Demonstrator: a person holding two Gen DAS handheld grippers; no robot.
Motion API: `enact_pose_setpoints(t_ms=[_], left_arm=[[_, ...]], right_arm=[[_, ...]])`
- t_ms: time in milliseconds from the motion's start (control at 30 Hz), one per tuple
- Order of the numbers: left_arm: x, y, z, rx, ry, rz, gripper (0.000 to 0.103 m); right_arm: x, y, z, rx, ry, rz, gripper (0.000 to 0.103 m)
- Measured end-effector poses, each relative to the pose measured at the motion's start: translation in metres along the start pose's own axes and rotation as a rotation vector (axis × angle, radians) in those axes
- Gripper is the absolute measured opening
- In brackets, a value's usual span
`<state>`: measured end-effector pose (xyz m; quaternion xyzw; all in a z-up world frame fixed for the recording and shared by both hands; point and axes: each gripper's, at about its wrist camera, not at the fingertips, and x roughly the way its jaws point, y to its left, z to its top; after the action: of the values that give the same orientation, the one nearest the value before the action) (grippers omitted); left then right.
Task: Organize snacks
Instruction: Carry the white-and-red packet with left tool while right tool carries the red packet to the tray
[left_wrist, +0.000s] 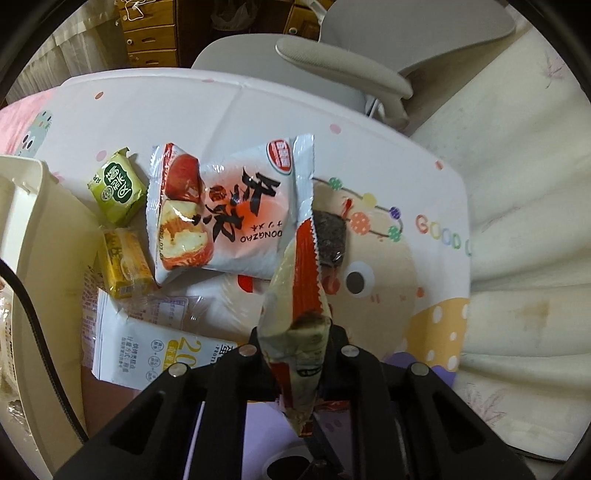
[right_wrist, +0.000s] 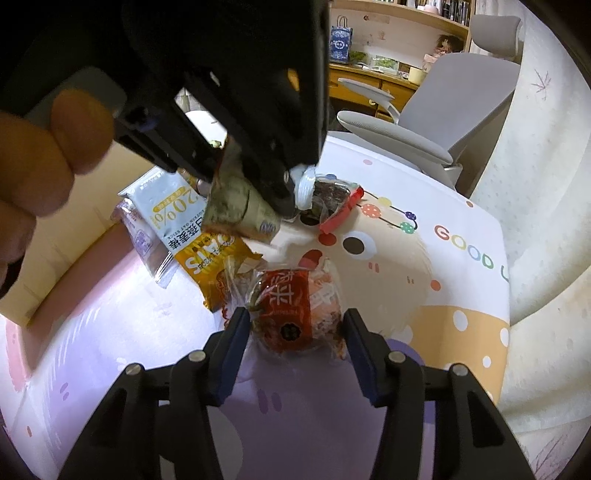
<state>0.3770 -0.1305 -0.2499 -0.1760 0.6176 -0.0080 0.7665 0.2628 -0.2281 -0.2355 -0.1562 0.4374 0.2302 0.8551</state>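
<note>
My left gripper (left_wrist: 295, 339) is shut on a red and cream snack packet (left_wrist: 301, 266), which stands up on edge between its fingers above the mat. The right wrist view shows that same gripper (right_wrist: 266, 177) from outside, with the crumpled packet (right_wrist: 240, 210) in it. Lower down, my right gripper (right_wrist: 295, 321) reaches over a red-labelled snack in clear wrap (right_wrist: 284, 302) lying on the mat. Its blue pads (right_wrist: 232, 350) stand at the wrapper's two sides without visibly squeezing it. A white and red packet (left_wrist: 221, 210), a green one (left_wrist: 116, 188) and a yellow one (left_wrist: 123, 264) lie beyond.
A cream bin (left_wrist: 26, 206) stands at the left edge. A white protein bar packet (right_wrist: 166, 206), an orange oats packet (right_wrist: 207, 266) and a dark snack in clear wrap (right_wrist: 332, 199) lie on the cartoon mat (right_wrist: 424, 258). A grey office chair (right_wrist: 461, 92) stands behind.
</note>
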Motion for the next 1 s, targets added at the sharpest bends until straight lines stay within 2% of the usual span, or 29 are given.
enact_pose_setpoints(t_ms=[367,633,1000], left_arm=[[-0.041,0.011,-0.009,-0.002,-0.067,-0.082,0.01],[-0.068,0.022,-0.031,0.032,-0.062,-0.067,0.01],[-0.117,0.051,-0.083,0.072,-0.076,-0.041,0.01]], right_arm=[[-0.013,0.017,-0.011,0.039,0.062,0.052,0.052],[-0.04,0.034,-0.028,0.104,0.11,0.094,0.052],[-0.089,0.047,-0.056,0.262,0.135,0.115,0.052]])
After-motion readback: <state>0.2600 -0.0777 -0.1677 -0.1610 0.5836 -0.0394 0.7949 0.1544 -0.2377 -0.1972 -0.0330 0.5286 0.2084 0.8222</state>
